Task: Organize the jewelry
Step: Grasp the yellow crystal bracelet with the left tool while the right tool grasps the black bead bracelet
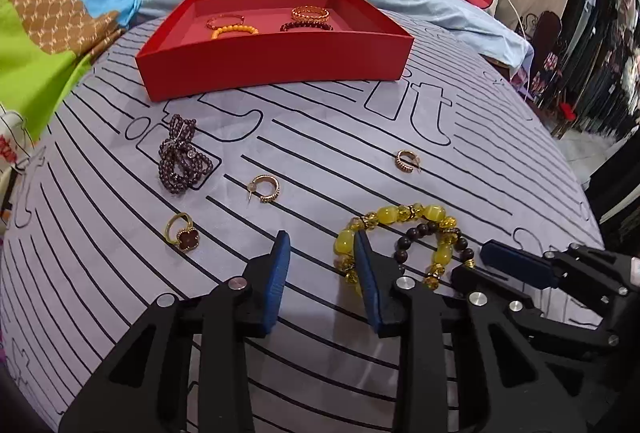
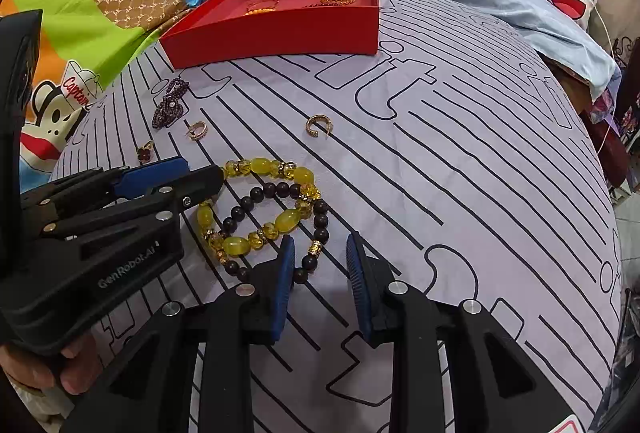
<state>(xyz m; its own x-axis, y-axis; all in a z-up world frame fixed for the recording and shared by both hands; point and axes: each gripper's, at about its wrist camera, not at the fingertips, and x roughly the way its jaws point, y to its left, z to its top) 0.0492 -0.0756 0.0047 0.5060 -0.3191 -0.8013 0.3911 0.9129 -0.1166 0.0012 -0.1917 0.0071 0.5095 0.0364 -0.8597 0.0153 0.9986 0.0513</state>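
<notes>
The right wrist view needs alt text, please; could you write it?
The open right gripper straddles a dark bead bracelet overlapping a yellow bead bracelet on striped lilac cloth. The left gripper sits beside them; a red tray lies beyond.

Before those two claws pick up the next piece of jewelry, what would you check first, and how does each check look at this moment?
1. Left gripper open and empty: ok.
2. Right gripper open and empty: ok.
3. Next piece within reach: ok, the dark bead bracelet passes between the right fingertips.
4. Bracelets separate: not ok, the dark one overlaps the yellow bead bracelet, so one could drag the other.
5. Room in the red tray: ok, bare floor shows around the four bracelets inside.
6. Grippers clear of each other: cannot tell, they sit close on either side of the bracelets.
</notes>
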